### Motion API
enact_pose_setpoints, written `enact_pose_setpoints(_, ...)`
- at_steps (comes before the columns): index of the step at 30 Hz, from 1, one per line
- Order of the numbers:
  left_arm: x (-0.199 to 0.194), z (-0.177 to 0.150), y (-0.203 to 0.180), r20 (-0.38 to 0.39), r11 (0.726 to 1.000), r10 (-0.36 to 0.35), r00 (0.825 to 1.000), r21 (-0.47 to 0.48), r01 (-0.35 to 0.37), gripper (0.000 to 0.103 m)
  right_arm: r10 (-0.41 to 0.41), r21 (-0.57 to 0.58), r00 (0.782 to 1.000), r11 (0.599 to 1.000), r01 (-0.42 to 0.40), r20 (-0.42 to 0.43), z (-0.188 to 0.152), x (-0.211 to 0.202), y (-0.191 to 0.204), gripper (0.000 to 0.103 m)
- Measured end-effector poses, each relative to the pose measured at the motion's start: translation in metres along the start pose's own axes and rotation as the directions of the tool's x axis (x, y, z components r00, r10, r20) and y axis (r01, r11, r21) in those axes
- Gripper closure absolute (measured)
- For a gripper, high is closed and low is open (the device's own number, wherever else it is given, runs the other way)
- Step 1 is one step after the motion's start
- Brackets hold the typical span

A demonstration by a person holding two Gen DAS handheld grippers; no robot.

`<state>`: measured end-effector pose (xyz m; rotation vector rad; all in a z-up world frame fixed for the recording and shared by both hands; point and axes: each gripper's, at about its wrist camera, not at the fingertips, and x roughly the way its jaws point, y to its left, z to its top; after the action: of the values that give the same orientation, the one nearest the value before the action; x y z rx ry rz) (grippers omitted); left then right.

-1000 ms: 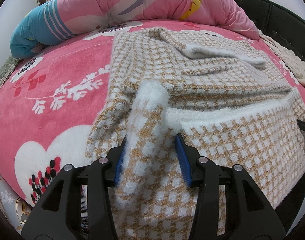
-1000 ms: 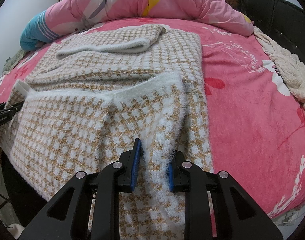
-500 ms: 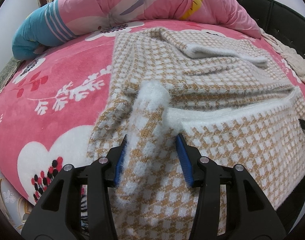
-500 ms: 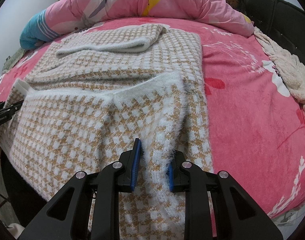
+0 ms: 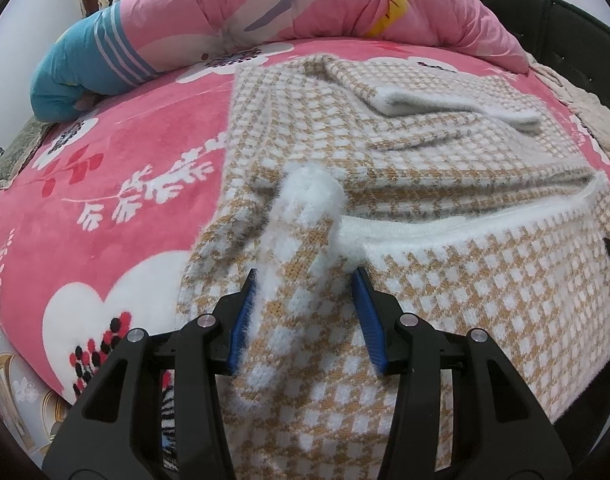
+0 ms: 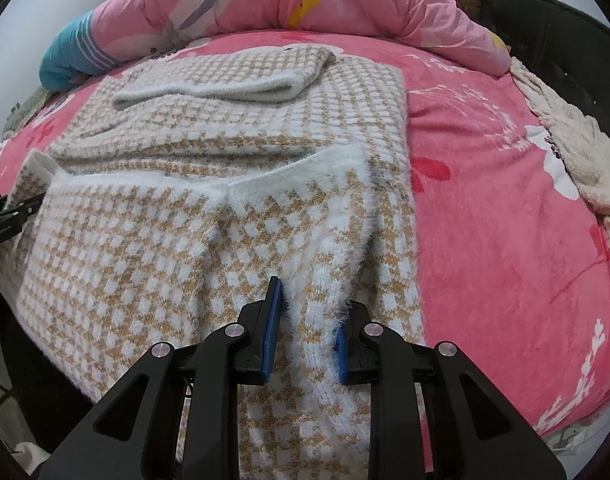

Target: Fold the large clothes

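Note:
A tan-and-white checked knit sweater [image 5: 425,152] lies spread on the pink flowered bed cover [image 5: 105,184]. Its near part, with the fluffy white hem band [image 6: 289,176], is doubled back over the rest. A sleeve with a white cuff [image 6: 225,92] lies folded across the far part. My left gripper [image 5: 305,292] is shut on a bunched fold at the sweater's left side, and a white cuff [image 5: 311,184] sticks up beyond its fingers. At the right side of the sweater [image 6: 265,128], my right gripper [image 6: 309,312] is shut on a narrower fold. The left gripper's tip [image 6: 9,216] shows at the left edge of the right wrist view.
A rolled pink quilt [image 5: 305,4] with a blue striped end [image 5: 85,64] lies along the far side of the bed. A dark padded bed frame [image 6: 565,32] curves round the right. A cream fluffy cloth [image 6: 577,152] lies at the right edge. Bare pink cover flanks the sweater.

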<state>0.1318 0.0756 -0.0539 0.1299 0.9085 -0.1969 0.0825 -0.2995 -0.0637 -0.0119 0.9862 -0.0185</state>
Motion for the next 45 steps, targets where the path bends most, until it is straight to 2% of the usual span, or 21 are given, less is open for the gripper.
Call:
enact_pose_setpoints(20, -0.003, 0.001, -0.004, 0.002, 1.0, 0.004, 1.0, 0.007, -0.004, 0.057, -0.11, -0.088, 0.994, 0.99, 0.108, -0.017, -0.01, -0.025, -0.013, 0.081)
enact_pose_setpoints(25, -0.004, 0.005, -0.007, 0.007, 1.0, 0.01, 1.0, 0.01, -0.01, 0.057, -0.144, -0.108, 0.99, 0.984, 0.143, 0.002, -0.017, -0.04, -0.015, 0.091)
enact_pose_setpoints(31, -0.008, 0.007, -0.008, 0.011, 1.0, 0.023, 1.0, 0.017, -0.023, 0.057, -0.151, -0.112, 0.988, 0.982, 0.154, 0.035, -0.025, -0.066, -0.025, 0.093)
enact_pose_setpoints(34, -0.008, 0.013, -0.014, 0.016, 0.999, 0.036, 0.999, 0.025, -0.036, 0.06, -0.152, -0.113, 0.987, 0.981, 0.157, 0.046, -0.03, -0.075, -0.029, 0.093)
enact_pose_setpoints(41, -0.013, 0.016, -0.02, 0.028, 0.998, 0.055, 0.998, 0.027, -0.056, 0.08, -0.144, -0.105, 0.988, 0.983, 0.15, 0.063, -0.037, -0.095, -0.021, 0.093)
enact_pose_setpoints(45, -0.02, 0.017, -0.021, 0.048, 0.998, 0.059, 0.997, 0.034, -0.061, 0.087, -0.137, -0.102, 0.988, 0.984, 0.145, 0.078, -0.027, -0.1, -0.005, 0.093)
